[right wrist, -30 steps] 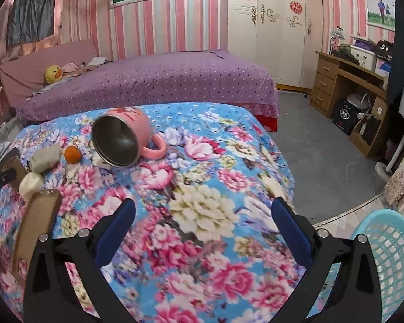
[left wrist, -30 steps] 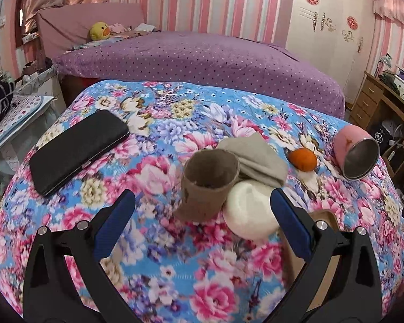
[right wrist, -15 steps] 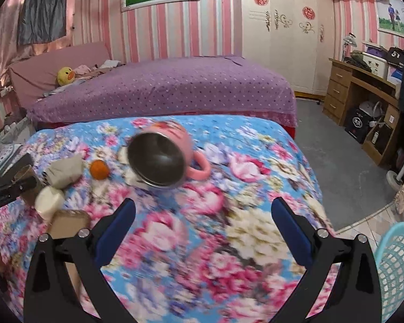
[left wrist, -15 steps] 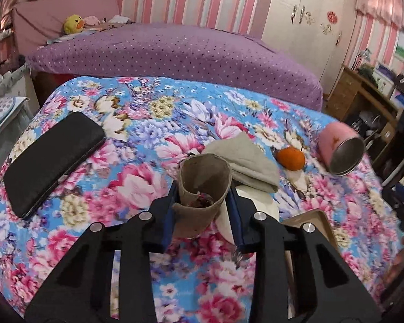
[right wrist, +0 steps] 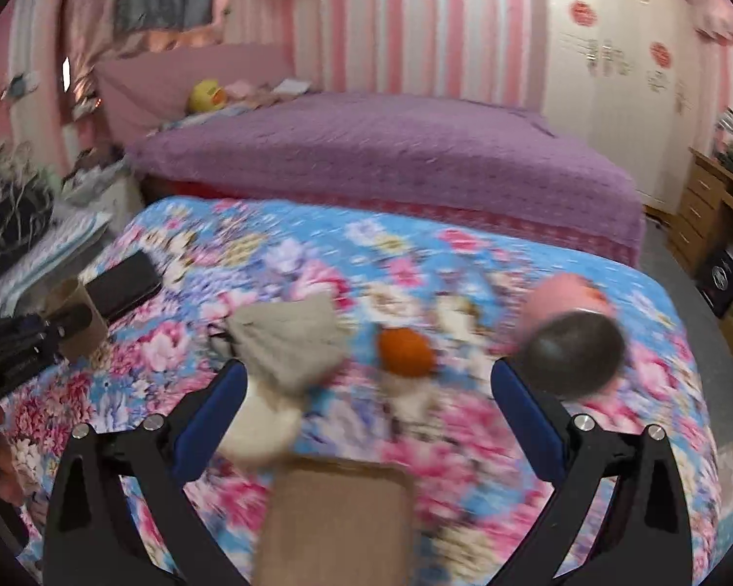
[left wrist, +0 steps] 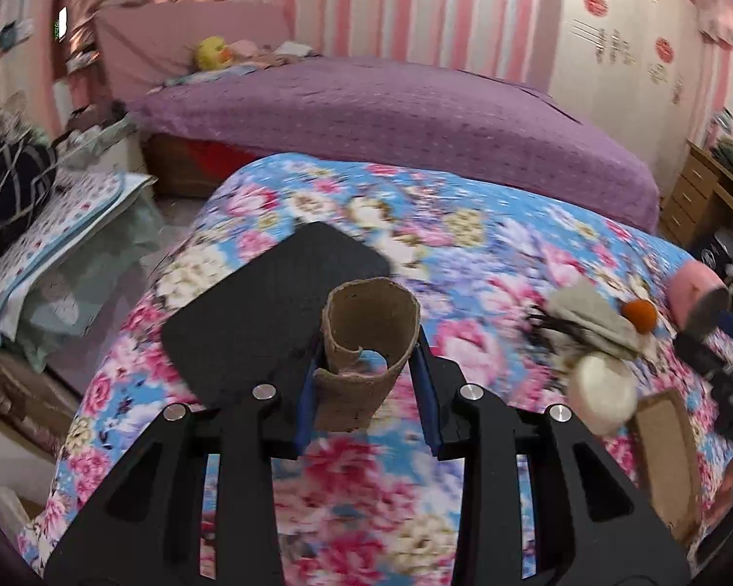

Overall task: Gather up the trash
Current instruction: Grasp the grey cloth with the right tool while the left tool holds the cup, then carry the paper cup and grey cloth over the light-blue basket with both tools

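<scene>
Between the blue pads of the left gripper (left wrist: 366, 393) sits a brown cardboard tube (left wrist: 366, 346), pinched tight and, I think, lifted off the flowery bedspread (left wrist: 488, 263). Behind it lies a flat black case (left wrist: 269, 312). The tube is thin and soft, so a hard squeeze could crush it, and a loose one could let it slip out and roll away.

From the other side, the right gripper (right wrist: 369, 405) is open wide and holds nothing. Past it lie a grey cloth (right wrist: 291, 342), a white round thing (right wrist: 264, 432) and an orange ball (right wrist: 405, 349). To the right lies a tipped pink mug (right wrist: 569, 337). A blind grab could knock the mug or catch the cloth instead of trash.
</scene>
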Available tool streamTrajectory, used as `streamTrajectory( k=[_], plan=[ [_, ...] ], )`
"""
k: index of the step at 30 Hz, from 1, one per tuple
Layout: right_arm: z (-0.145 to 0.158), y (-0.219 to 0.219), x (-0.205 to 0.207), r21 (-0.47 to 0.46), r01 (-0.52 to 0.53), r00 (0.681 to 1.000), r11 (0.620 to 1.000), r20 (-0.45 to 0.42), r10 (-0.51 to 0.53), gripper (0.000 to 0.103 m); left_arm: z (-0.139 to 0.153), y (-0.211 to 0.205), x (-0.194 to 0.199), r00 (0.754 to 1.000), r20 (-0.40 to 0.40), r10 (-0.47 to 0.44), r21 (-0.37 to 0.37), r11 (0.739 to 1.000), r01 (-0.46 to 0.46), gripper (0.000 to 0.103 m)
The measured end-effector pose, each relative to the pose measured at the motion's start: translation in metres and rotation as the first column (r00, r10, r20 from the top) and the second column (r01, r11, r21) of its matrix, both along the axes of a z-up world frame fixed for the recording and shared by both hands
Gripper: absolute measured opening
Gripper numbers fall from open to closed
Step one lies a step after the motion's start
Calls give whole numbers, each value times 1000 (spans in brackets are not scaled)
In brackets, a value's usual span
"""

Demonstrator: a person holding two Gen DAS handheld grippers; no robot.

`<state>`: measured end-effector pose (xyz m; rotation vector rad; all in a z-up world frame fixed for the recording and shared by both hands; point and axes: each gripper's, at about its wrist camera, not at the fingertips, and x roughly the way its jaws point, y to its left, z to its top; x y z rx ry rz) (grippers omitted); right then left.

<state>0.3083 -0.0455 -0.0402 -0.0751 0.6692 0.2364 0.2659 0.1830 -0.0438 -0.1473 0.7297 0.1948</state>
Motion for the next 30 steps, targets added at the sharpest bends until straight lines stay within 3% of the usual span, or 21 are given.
streamTrajectory(
  k=[6, 9, 11, 14, 21, 30],
  plan=[
    [-17, 46, 27, -97, -97, 992, 990, -86, 89, 78, 3, 14, -4, 999, 4, 33, -1, 999, -33, 33],
    [-29, 55, 41, -83, -135, 981, 987, -153, 121, 54, 3, 14, -8, 999, -1, 34, 5, 999, -34, 33],
    [-34, 57, 44, -86, -140, 979, 986, -159, 125, 49, 5, 11, -11, 999, 1, 36, 27, 999, -36, 33],
    [-32, 56, 37, -110, -146, 983, 983, -124, 132, 32, 9, 8, -19, 999, 14, 30, 32, 999, -31, 33],
    [-2, 24, 5, -88, -96, 995, 991, -15, 95, 30, 14, -4, -35, 999, 25, 22, 26, 999, -23, 33],
    [23, -28, -50, -71, -37, 998, 997, 46, 40, 30, 20, -37, -62, 998, 45, -35, -34, 999, 36, 33]
  ],
)
